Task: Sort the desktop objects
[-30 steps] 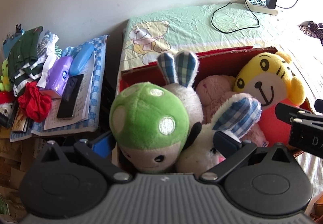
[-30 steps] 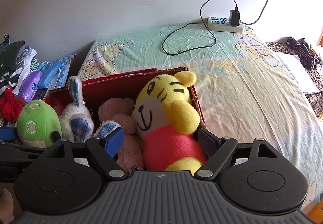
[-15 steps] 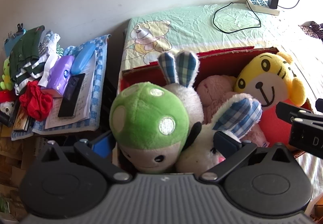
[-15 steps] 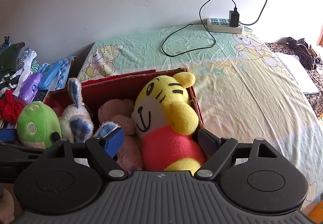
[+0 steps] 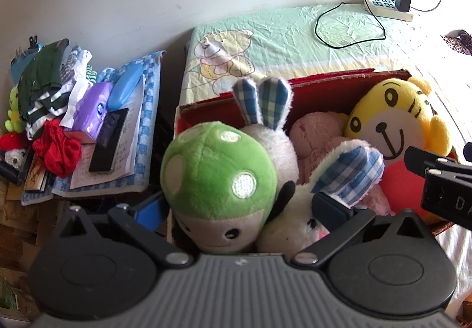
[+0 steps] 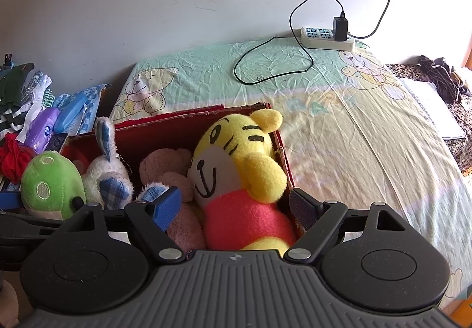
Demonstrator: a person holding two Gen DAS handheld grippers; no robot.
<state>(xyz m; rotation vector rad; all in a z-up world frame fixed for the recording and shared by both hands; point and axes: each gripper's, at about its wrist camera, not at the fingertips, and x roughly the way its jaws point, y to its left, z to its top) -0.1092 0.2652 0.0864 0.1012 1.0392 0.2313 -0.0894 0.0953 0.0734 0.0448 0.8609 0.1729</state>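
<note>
A red cardboard box [image 5: 330, 80] [image 6: 188, 118] on the bed holds several plush toys. In the left wrist view a green mushroom plush [image 5: 218, 171] sits at the box's left end, with a white rabbit with plaid ears [image 5: 265, 109], a pink plush [image 5: 318, 133] and a yellow tiger plush [image 5: 386, 121]. My left gripper [image 5: 239, 210] is open, its fingers on either side of the mushroom plush. My right gripper [image 6: 236, 207] is open, its fingers on either side of the yellow tiger plush [image 6: 236, 151]. The mushroom plush [image 6: 50, 183] shows at far left there.
A side surface left of the bed carries clothes [image 5: 44, 86], a purple wipes pack [image 5: 91, 109], a blue case [image 5: 126, 86], a black phone [image 5: 107, 139] and papers. A power strip [image 6: 324, 38] with charger and black cable [image 6: 274, 62] lies on the green sheet. The right gripper's body [image 5: 442, 183] shows at the left view's right edge.
Both views have shifted slightly; the box and toys sit a touch lower in frame. The grippers stay open and the toys have not moved.
</note>
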